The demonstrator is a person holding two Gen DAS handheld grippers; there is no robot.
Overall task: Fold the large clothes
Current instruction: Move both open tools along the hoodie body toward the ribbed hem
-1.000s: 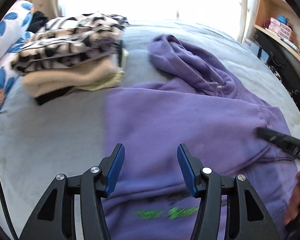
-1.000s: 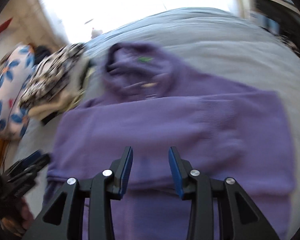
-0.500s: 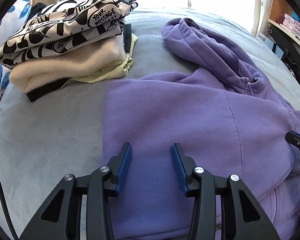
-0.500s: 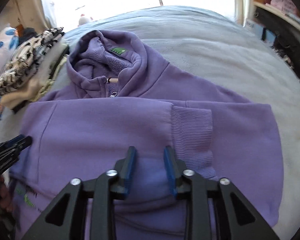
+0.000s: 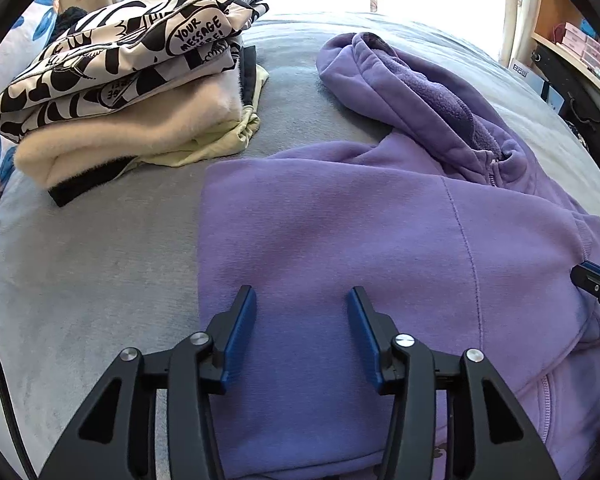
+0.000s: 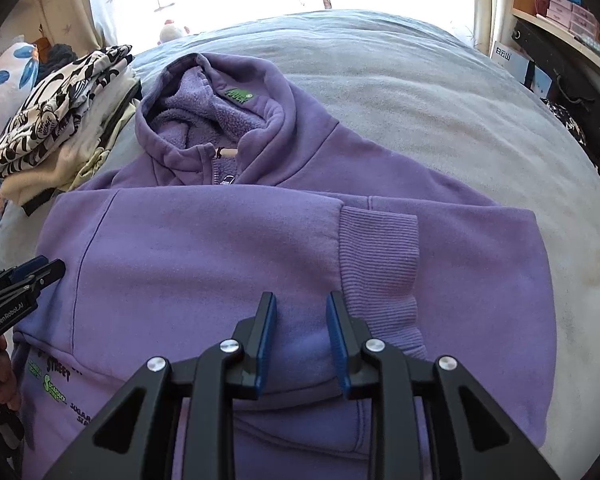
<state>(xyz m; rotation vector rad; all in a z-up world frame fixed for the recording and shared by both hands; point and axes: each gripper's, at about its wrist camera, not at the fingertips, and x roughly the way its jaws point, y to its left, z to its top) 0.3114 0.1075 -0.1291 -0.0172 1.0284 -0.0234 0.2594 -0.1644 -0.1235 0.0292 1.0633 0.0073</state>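
A purple hoodie (image 5: 340,232) lies flat on a grey bed, front up, hood (image 6: 212,108) toward the window. Both sleeves are folded across the chest; a ribbed cuff (image 6: 376,264) lies near the middle. My left gripper (image 5: 302,304) is open and empty, low over the hoodie's left shoulder side. My right gripper (image 6: 298,310) is open with a narrow gap, empty, over the folded sleeve just left of the cuff. The right gripper's tip shows in the left wrist view (image 5: 596,284); the left gripper shows in the right wrist view (image 6: 20,284).
A stack of folded clothes (image 5: 132,92) with a black-and-white printed top sits on the bed left of the hood. A floral pillow (image 6: 4,80) lies behind it. Shelves with boxes (image 6: 560,4) stand at the right. Grey bed (image 6: 440,112) surrounds the hoodie.
Both grippers have moved forward over the hoodie toward the hood and steadied. The right gripper's jaws have narrowed slightly. The hoodie has not moved.
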